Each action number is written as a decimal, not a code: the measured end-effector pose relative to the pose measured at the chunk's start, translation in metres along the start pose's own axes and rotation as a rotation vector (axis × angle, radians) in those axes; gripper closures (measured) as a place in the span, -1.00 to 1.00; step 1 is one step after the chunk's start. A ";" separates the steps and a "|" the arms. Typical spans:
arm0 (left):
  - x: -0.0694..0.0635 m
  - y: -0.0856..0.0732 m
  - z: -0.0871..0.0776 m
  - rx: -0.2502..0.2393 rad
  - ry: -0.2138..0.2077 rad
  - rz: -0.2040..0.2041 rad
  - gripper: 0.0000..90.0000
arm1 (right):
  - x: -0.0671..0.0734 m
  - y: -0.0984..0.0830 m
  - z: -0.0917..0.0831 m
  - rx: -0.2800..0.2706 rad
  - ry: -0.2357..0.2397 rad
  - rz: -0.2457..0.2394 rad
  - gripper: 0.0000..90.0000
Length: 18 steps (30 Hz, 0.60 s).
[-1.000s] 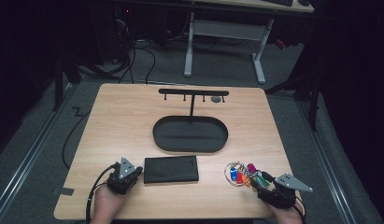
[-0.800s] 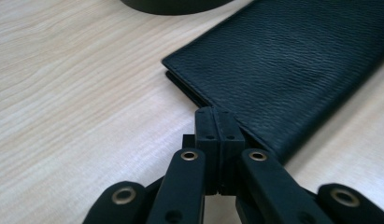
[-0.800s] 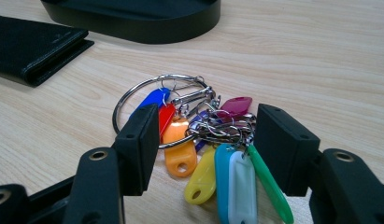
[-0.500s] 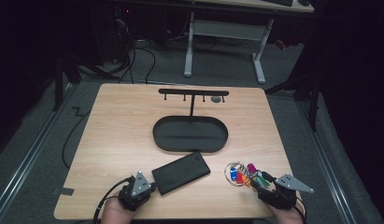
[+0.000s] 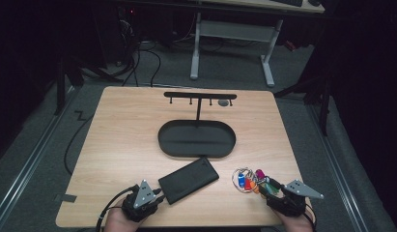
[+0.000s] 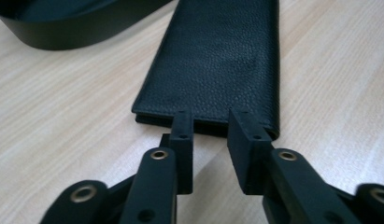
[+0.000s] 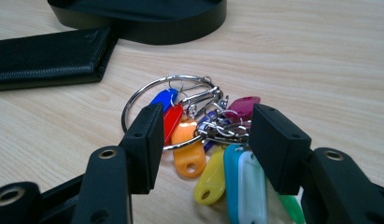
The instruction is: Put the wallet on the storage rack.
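Near the front left corner of the table (image 5: 119, 135) my left tongs (image 6: 210, 122) sit low over the wood, jaws parted by a narrow gap with nothing between them; they have just been opening. Their tips stand at the near short edge of the one black leather wallet (image 6: 217, 56), so close that I cannot tell whether they touch it. The wallet lies flat and slanted, its far end pointing toward the one black oval tray (image 5: 196, 140) in the middle of the table. From the tray's back rim rises a single thin post with a crossbar of small hooks (image 5: 200, 95), near the far edge. Nothing lies between wallet and tray but bare wood.

Toward the front right corner lies one bunch of key tags (image 7: 203, 140) on a metal ring: I can count about eight coloured tags. My right tongs (image 7: 206, 140) straddle the bunch, jaws apart on either side, not pressing it; they have just been closing a little.
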State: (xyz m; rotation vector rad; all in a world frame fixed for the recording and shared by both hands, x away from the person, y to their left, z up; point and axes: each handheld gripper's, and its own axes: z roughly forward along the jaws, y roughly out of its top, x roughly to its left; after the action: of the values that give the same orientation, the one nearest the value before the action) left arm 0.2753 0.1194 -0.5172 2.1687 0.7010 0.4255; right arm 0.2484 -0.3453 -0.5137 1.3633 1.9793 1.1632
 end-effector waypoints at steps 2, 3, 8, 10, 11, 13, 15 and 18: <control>0.001 0.003 0.003 -0.012 0.002 0.001 0.47 | 0.001 -0.002 -0.002 0.008 -0.009 0.002 0.03; 0.001 0.005 0.004 -0.018 -0.003 0.003 0.44 | 0.001 -0.003 -0.003 0.008 -0.011 -0.001 0.03; -0.001 0.012 0.012 -0.031 -0.019 0.030 0.26 | 0.001 -0.009 -0.015 0.012 -0.034 0.018 0.05; -0.002 0.015 0.015 -0.036 -0.025 0.039 0.22 | 0.000 -0.012 -0.020 0.008 -0.047 0.025 0.05; -0.003 0.016 0.016 -0.038 -0.024 0.045 0.19 | -0.001 -0.014 -0.022 0.007 -0.053 0.032 0.05; -0.005 0.019 0.018 -0.042 -0.033 0.051 0.14 | -0.003 -0.016 -0.024 0.005 -0.061 0.035 0.05; -0.007 0.020 0.020 -0.043 -0.046 0.052 0.08 | -0.004 -0.017 -0.025 0.006 -0.064 0.040 0.05; -0.011 0.022 0.023 -0.035 -0.058 0.078 0.04 | -0.004 -0.019 -0.025 0.007 -0.068 0.040 0.04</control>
State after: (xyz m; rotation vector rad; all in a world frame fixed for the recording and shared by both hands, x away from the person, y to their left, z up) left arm 0.2855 0.0873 -0.5154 2.1716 0.5746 0.4109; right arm 0.2213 -0.3614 -0.5165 1.4323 1.9183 1.1138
